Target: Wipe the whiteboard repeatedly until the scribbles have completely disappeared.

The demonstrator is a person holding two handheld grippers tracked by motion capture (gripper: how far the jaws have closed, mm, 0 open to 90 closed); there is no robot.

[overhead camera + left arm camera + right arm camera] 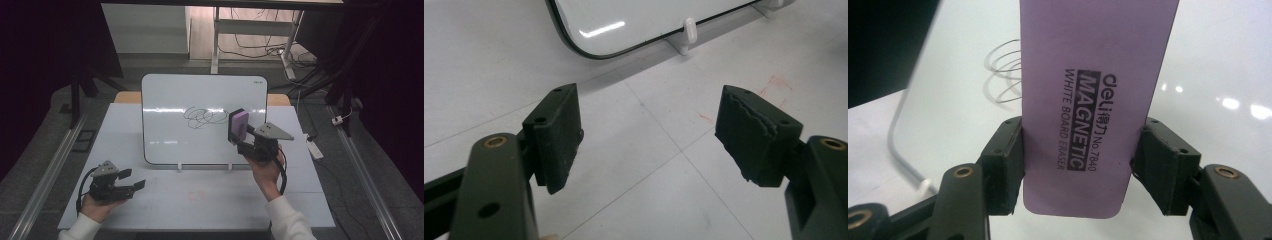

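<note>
1. Eraser (238,126), purple, is clenched in the right gripper (248,137), raised before the whiteboard (200,95) beside the scribble (205,116), likely to wipe it.
2. Left gripper (649,132) idles released and empty over the counter (484,65).
3. "Magnetic white board eraser" label faces the camera; the pads (1008,160) pinch its edges.

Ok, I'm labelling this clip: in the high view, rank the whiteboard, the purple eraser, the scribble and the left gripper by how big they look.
1. Whiteboard, by far the largest.
2. Left gripper, though it sits nearer the camera, which may flatter it.
3. Scribble and purple eraser: too alike to rank; the scribble is wider, the eraser taller.
</note>
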